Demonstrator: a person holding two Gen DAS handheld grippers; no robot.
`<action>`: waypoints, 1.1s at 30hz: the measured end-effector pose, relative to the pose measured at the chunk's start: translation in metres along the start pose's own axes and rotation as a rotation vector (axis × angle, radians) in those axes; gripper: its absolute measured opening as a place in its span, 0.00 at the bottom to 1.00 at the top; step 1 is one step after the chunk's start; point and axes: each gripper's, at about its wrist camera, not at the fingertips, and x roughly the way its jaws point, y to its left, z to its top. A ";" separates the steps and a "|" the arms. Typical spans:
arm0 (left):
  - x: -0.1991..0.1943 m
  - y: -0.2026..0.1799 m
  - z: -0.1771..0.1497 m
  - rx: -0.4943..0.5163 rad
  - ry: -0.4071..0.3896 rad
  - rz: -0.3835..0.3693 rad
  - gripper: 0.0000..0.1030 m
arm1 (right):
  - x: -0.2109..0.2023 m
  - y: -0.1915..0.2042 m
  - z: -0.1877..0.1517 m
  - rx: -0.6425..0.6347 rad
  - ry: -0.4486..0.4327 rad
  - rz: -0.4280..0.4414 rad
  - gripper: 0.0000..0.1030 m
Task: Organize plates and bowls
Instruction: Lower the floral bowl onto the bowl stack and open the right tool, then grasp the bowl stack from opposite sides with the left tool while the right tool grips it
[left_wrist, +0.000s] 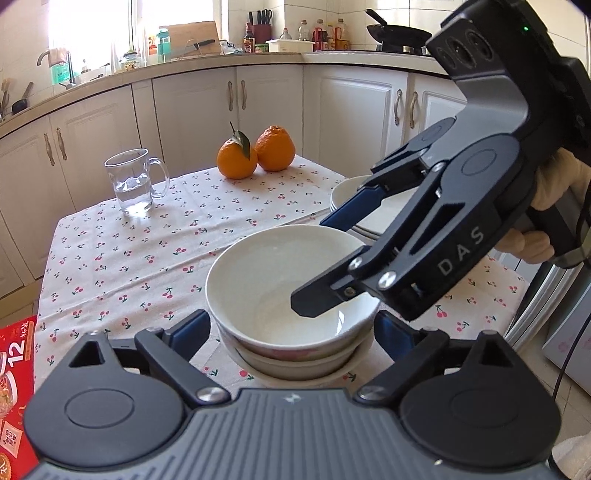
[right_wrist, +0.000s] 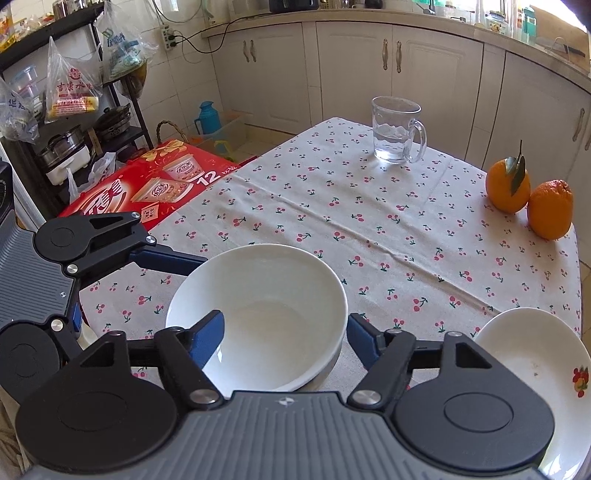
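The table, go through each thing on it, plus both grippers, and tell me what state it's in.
Top bowl: upright, empty, nested on the stack of bowls.
Plates: stacked, empty.
Glass mug: upright, partly filled with water.
Oranges: whole, side by side, touching.
Left gripper: open, fingers either side of the stack.
Right gripper: open, one finger inside the top bowl, one outside its rim.
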 end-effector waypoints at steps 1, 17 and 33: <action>-0.001 0.001 -0.001 -0.001 0.004 -0.004 0.95 | -0.002 0.001 0.000 -0.007 -0.008 -0.006 0.85; -0.002 0.016 -0.022 0.118 0.115 -0.064 0.95 | -0.025 0.025 -0.050 -0.233 -0.007 -0.078 1.00; 0.045 0.039 -0.017 0.243 0.186 -0.267 0.94 | 0.030 0.013 -0.054 -0.319 0.060 0.003 1.00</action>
